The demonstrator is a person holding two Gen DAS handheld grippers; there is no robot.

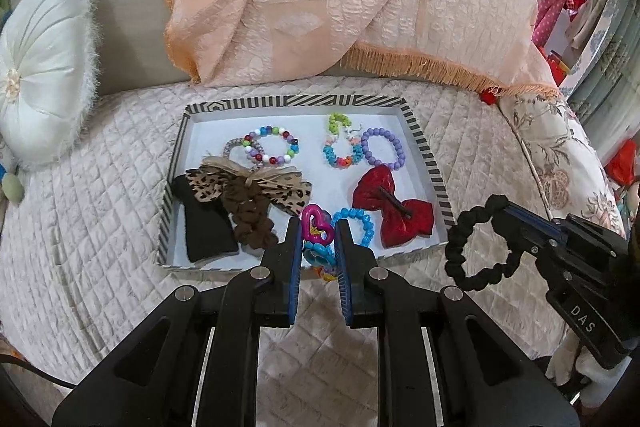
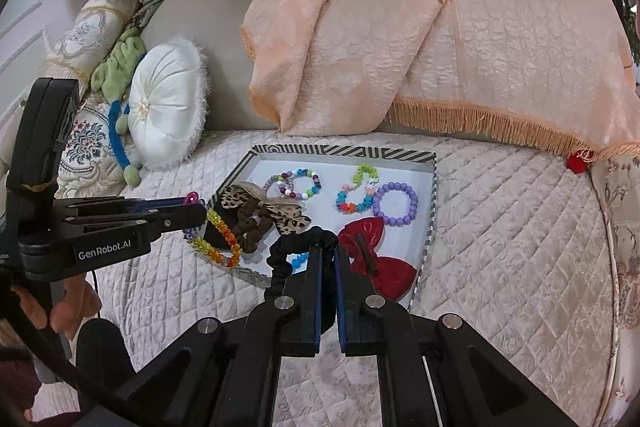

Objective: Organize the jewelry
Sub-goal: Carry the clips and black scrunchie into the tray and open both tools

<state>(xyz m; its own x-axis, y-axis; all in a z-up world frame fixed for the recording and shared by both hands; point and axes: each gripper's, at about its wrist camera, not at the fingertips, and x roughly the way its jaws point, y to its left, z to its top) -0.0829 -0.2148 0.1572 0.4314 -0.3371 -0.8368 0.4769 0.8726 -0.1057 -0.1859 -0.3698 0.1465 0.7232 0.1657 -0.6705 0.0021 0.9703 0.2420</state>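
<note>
Both pairs of fingers are pinching something. On the left gripper they squeeze a chain of bright plastic rings, with a pink heart ring on top right between the tips. On the right gripper they are closed tight on a black scrunchie, and its loop hangs off to one side of the tips.

Just past both sets of tips sits the striped tray, resting on the quilted sofa seat. Inside it, far from the fingers, lie a rainbow bead bracelet, a mixed bead bracelet and a purple bead bracelet. Closer to the fingers lie a leopard bow on a brown scrunchie, a black cloth piece, a blue bead bracelet and a red bow. It looks like the tray is the sorting spot, so both held things are up in the air, probably so they can be carried and set down without bumping the rest.

From the left camera, the whole black loop shows beside the right gripper, off past the tray's edge. You also see the heart ring up close. From the right camera, you see something the left one hides: an orange and yellow bead string dangling under the left gripper's fingers, over the near corner of the tray. A hand holding that gripper shows too, and a white round pillow sits farther back.
</note>
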